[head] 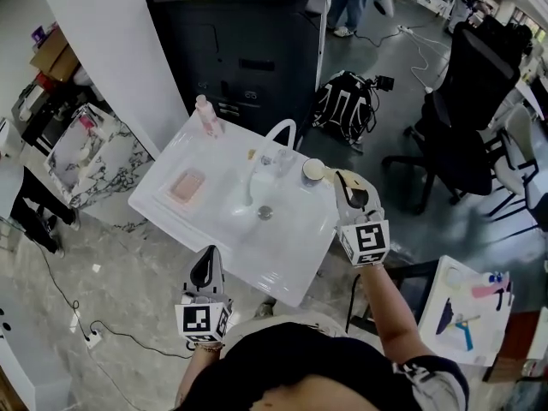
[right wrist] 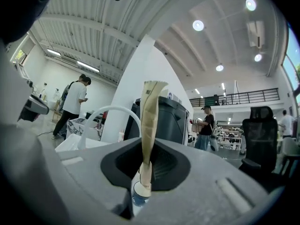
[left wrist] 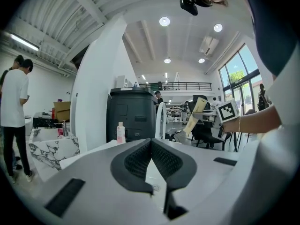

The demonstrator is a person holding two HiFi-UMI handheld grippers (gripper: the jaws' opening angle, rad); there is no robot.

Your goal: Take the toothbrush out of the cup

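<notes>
Apparently out: toothbrush pinched in the right jaws, just beside the cup

Pads [right wrist: 165, 165] of the right gripper [right wrist: 146, 170] are pressed together on the toothbrush [right wrist: 149, 121], pinching it near its lower end. Its long axis stands upright across the jaw line, and most of its length rises above the grip. From the left gripper view it hangs tilted in the air, upper end leaning away from the sink [head: 291, 268]. Its lower end seems free of any rim, so I judge it has cleared the cup [head: 313, 172]. The cup stands just ahead of the right jaws on the sink's far right edge, and the coming move turns on that small gap. The left gripper [left wrist: 151, 146] has its jaws together with nothing between them. It sits at the sink's near edge, well apart from the cup, so the right hand is far nearer. The toothbrush looks like a flat, pale cream strip, perhaps in a paper sleeve, with a squared top end.
</notes>
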